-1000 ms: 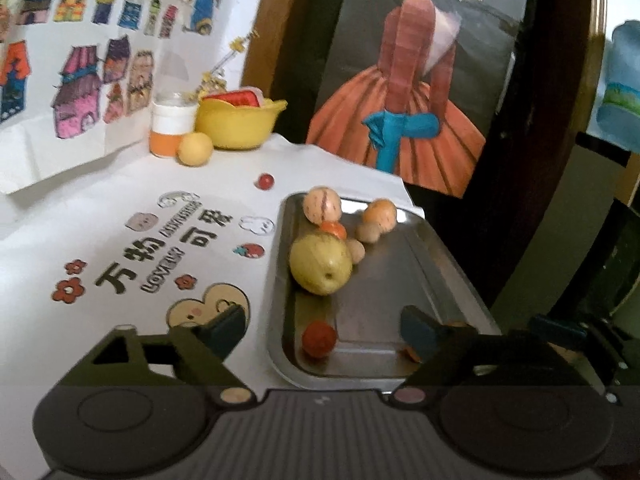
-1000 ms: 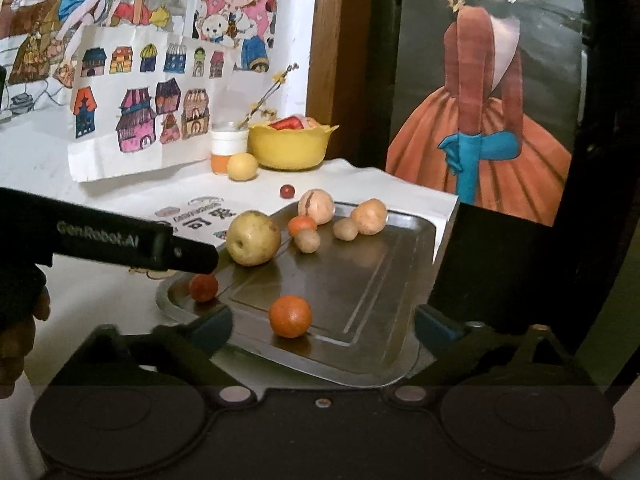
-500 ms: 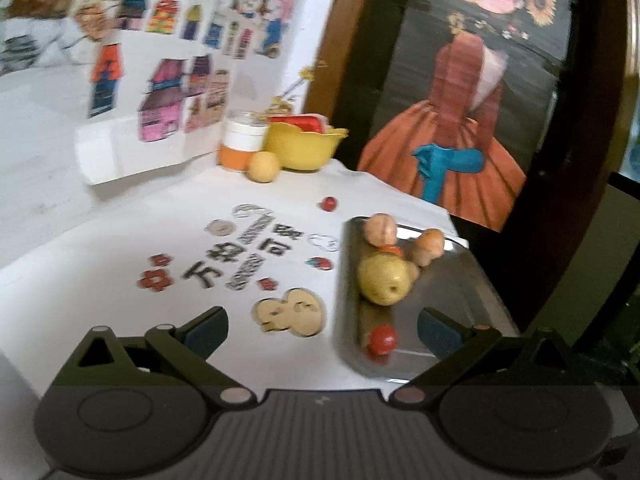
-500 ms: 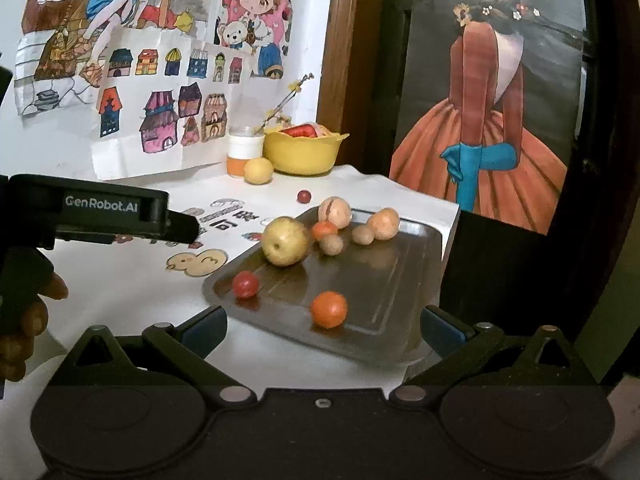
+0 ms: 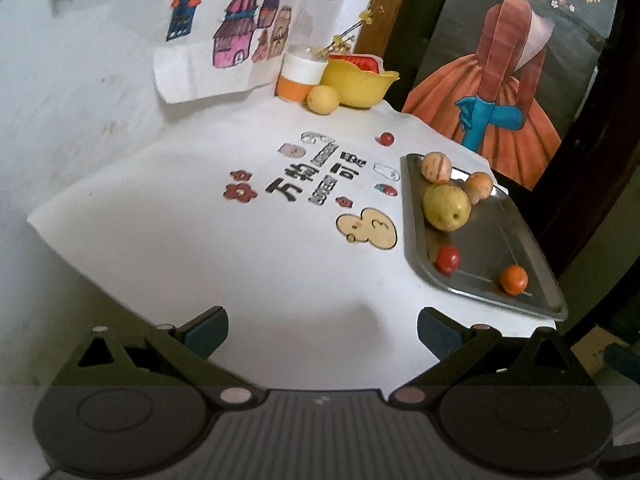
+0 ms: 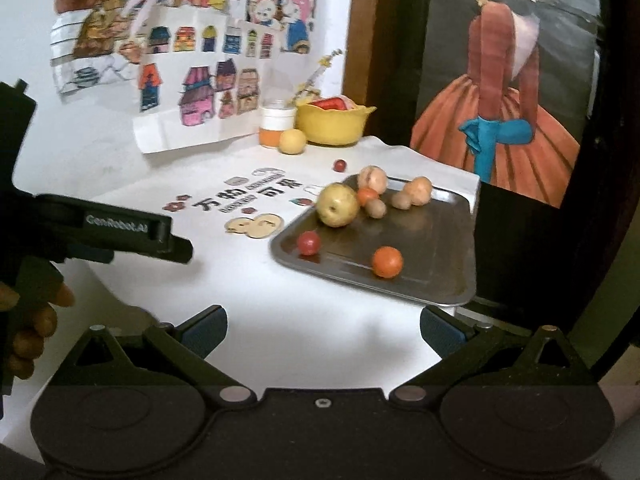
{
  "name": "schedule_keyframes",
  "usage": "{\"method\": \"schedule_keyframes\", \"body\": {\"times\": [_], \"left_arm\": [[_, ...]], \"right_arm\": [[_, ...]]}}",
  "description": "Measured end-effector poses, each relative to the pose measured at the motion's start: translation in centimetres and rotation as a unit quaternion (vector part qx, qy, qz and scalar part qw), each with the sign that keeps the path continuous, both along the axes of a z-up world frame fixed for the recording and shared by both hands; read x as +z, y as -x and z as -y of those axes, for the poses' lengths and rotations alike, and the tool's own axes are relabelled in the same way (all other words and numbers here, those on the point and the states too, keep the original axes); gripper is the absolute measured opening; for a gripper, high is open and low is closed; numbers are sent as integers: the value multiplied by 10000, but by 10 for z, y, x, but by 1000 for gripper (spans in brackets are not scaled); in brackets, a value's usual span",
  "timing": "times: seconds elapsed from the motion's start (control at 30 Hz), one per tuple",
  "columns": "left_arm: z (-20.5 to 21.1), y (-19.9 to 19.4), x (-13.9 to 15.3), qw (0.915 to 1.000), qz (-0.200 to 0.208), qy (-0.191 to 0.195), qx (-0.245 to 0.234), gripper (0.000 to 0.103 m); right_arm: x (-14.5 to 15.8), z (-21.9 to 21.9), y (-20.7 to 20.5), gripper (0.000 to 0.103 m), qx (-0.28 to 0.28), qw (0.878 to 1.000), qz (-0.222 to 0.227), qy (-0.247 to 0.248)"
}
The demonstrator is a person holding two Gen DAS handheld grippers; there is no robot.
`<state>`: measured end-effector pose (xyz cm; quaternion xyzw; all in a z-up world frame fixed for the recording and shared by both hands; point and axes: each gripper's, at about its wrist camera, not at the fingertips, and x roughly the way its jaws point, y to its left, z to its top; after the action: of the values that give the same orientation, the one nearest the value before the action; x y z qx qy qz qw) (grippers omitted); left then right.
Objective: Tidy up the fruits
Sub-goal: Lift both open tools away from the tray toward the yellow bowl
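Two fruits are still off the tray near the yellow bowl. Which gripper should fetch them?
Probably left. The left gripper, open, sits over the cloth nearer the yellow fruit and red berry. The right gripper would cross the tray.

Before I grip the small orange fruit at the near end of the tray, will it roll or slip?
The orange fruit looks round and lies alone on the smooth metal tray, so a nudge would probably make it roll. Its skin looks smooth, so the fingers may slip unless centred. It seems small, so likely light.
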<state>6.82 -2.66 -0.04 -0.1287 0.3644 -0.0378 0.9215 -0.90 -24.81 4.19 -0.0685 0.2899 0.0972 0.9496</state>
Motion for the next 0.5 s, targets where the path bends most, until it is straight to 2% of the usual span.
{"method": "schedule_keyframes", "body": {"times": [0.2,0.5], "left_arm": [[-15,17,8,9999,82,57,-27,103],[-45,25,33,9995,300,43,-41,103]], "right_arm": [[17,-26,11,102,409,9991,31,62],[62,-49,17,102,957,9938,507,243]]}}
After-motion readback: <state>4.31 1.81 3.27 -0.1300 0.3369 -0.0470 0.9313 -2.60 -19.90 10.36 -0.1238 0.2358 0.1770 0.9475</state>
